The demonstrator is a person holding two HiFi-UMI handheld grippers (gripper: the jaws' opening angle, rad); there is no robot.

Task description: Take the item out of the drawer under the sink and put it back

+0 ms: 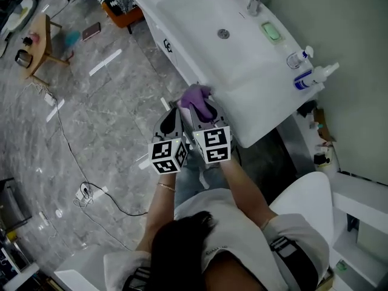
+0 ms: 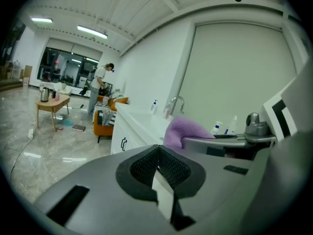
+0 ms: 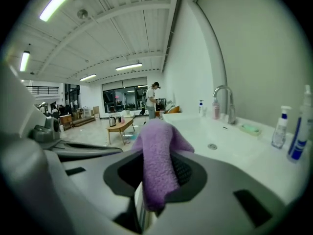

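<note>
A purple cloth (image 1: 197,96) is pinched between the jaws of my right gripper (image 1: 204,110), which is shut on it. In the right gripper view the cloth (image 3: 159,160) drapes over the black pads and hides the tips of the right gripper (image 3: 157,173). My left gripper (image 1: 171,121) hangs close beside it on the left, its pads (image 2: 146,165) meeting with nothing between them. Both grippers hover at the front edge of the white sink (image 1: 182,11), level with its rim. Below the sink, the white cabinet front (image 1: 167,45) shows a dark handle. No open drawer is in sight.
On the sink top stand a faucet (image 1: 254,2), a green soap dish (image 1: 271,31) and pump bottles (image 1: 312,77). A white fixture (image 1: 303,199) is at my right. A small wooden table (image 1: 39,41), an orange chair (image 1: 121,14) and a floor cable (image 1: 73,162) lie left. A person (image 2: 98,89) stands far off.
</note>
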